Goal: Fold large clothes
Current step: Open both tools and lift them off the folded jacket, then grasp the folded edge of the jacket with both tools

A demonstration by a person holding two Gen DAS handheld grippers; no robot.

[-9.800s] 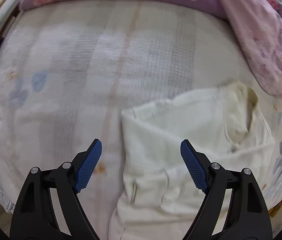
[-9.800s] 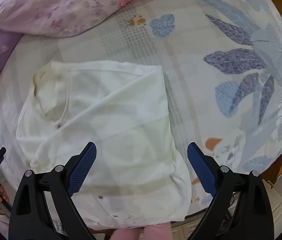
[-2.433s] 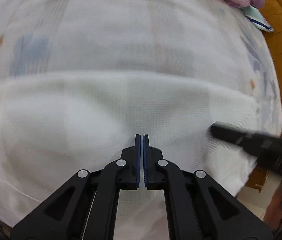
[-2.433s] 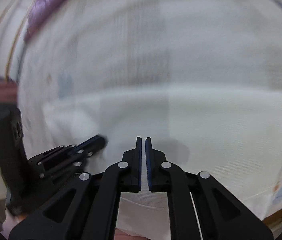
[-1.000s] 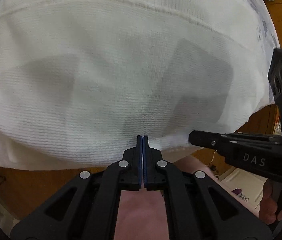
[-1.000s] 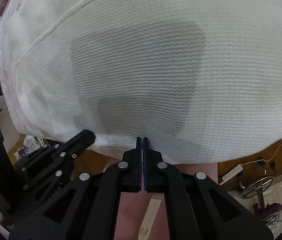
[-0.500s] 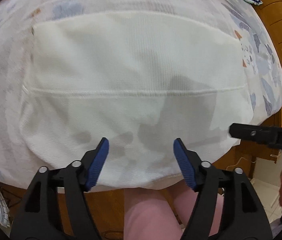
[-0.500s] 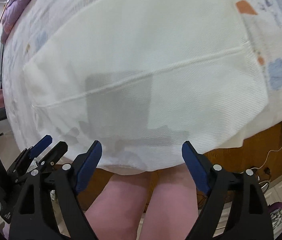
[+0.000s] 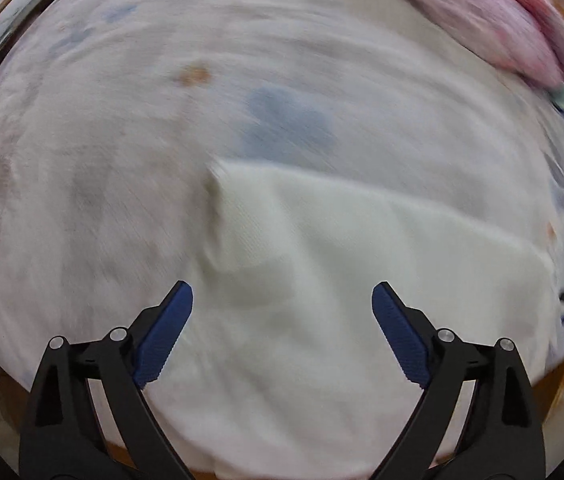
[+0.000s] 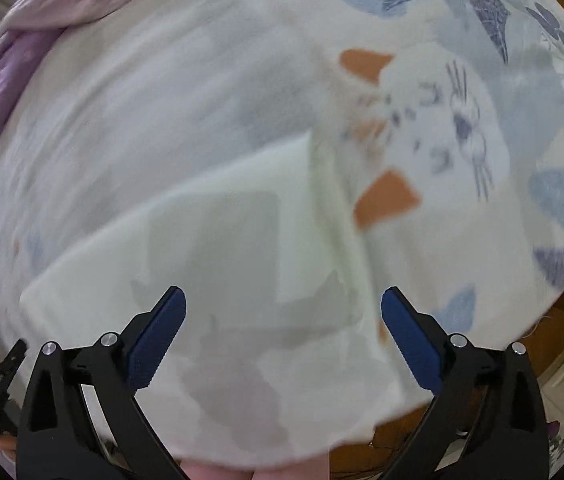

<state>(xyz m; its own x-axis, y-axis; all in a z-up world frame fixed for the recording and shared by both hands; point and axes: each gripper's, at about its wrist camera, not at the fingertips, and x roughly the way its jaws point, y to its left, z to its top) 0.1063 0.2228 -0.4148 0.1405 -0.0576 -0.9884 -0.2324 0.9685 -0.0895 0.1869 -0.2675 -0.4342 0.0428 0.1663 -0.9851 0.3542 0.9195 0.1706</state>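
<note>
Two tools, left tool [image 9: 282, 308] and right tool [image 10: 283, 312], both wide above one seemingly folded white garment [image 9: 362, 272].

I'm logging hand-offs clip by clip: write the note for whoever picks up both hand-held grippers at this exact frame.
Left hand-held gripper: open, holding nothing, above the garment.
Right hand-held gripper: open, holding nothing, above the same garment.
White garment: lies as a flat folded rectangle on the patterned bedsheet, at the near edge of the bed. Its right end shows layered edges. The pink quilt is bunched at the far side, apart from the garment.
Done: the garment looks folded and released.
Left: both views are motion-blurred, so check edge alignment; likely one more fold or just tidying.
</note>
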